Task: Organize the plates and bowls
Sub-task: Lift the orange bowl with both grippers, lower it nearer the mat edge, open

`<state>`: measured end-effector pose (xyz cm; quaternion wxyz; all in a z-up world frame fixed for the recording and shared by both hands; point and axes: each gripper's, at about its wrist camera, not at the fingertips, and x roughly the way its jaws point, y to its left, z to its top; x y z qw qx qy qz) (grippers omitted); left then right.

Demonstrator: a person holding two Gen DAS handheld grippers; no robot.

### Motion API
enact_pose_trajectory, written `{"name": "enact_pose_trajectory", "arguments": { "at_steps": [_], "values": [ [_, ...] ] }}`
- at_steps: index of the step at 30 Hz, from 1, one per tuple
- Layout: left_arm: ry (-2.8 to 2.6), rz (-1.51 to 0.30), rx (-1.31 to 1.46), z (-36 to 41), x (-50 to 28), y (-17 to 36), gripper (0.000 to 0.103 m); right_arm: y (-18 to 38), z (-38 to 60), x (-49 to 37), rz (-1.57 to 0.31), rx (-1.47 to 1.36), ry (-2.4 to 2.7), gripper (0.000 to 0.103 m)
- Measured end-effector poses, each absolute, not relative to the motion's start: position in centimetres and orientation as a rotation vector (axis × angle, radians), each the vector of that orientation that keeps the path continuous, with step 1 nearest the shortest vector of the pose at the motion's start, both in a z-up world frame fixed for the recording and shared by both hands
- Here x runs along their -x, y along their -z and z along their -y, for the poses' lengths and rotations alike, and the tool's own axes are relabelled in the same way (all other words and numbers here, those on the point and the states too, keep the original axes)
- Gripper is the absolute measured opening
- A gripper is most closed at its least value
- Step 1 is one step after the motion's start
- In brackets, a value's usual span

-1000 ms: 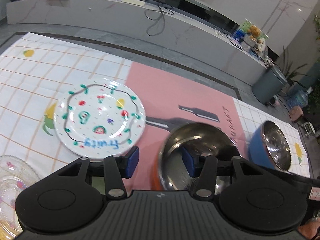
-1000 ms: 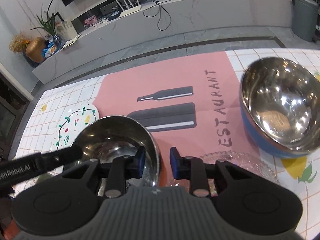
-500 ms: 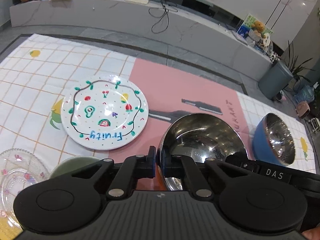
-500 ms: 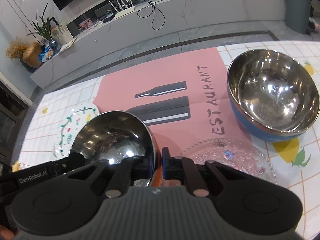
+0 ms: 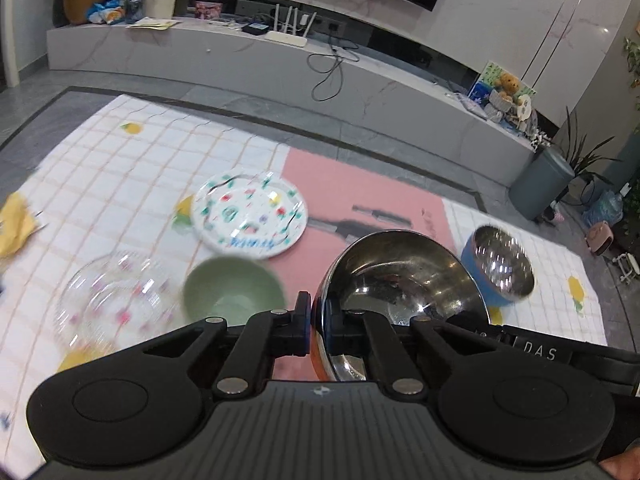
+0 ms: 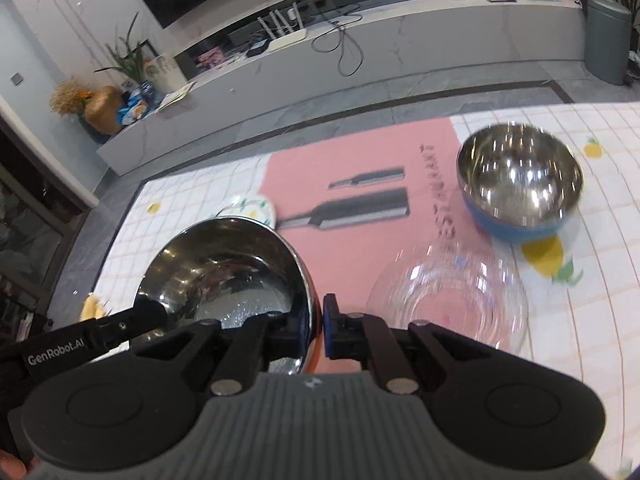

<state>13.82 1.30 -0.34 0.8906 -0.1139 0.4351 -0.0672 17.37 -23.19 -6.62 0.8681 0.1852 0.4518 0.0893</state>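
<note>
Your left gripper [image 5: 316, 326] has a ribbed grey body, two round black housings, silver screws and blue finger pads; your right gripper [image 6: 320, 328] matches it; white lettering reads "GenRobot.AI" and "DAS" on their black sides.

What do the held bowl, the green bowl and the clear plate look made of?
Held bowl: polished steel inside, mirror reflections; orange outer shell, material unclear. Green bowl: matte, opaque, probably ceramic or plastic. Clear plate: see-through and ridged, glass or clear plastic.
</note>
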Motion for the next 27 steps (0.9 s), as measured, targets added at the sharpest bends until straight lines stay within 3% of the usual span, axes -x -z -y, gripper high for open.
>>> {"name": "enact_pose_trajectory", "arguments": {
  "at_steps": [12,27],
  "values": [
    [0.052,-1.025,0.333,-6.5,-6.4,4.6,0.006,9.3,18.5,-9.2,-1.092,-0.349,-0.268,0.007],
    [0.031,-1.049,0.376,-8.4,-4.8,7.9,0.006,12.0,15.8,-8.2,-1.136,-0.271,-0.266,0.007]
  ]
}}
